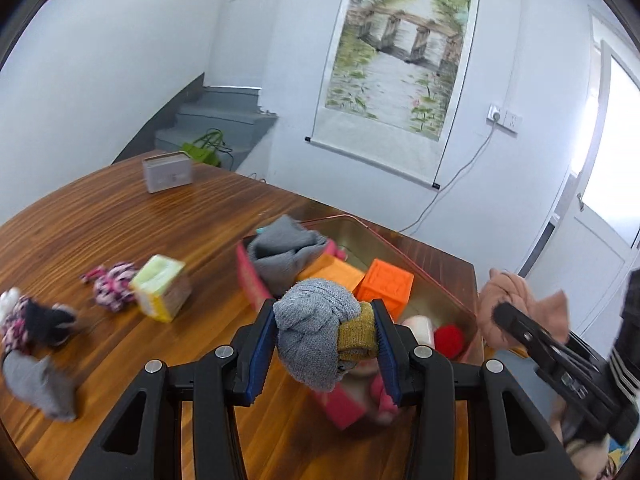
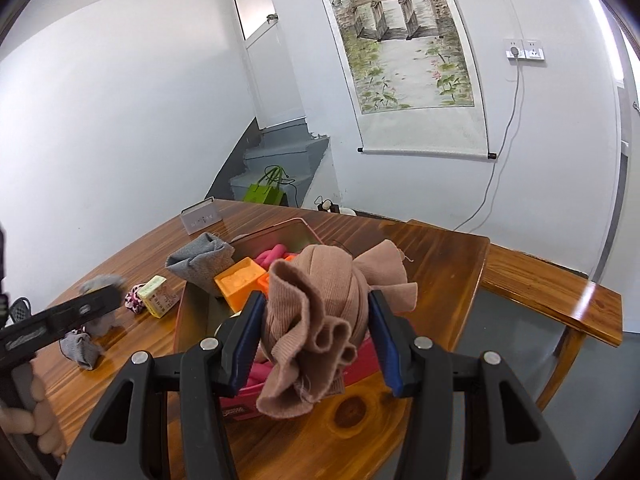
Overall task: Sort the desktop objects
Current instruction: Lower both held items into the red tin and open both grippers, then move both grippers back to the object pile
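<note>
My left gripper is shut on a rolled grey and mustard sock bundle and holds it above the near end of a pink box. The box holds orange blocks, a grey sock, a red ball and pink items. My right gripper is shut on a rolled tan sock bundle above the same box. That gripper also shows in the left wrist view at the right with the tan bundle.
On the wooden table lie a yellow-green cube, a pink patterned sock ball, a dark patterned sock and a grey sock. A grey card stand stands at the back. A wooden bench is at the right.
</note>
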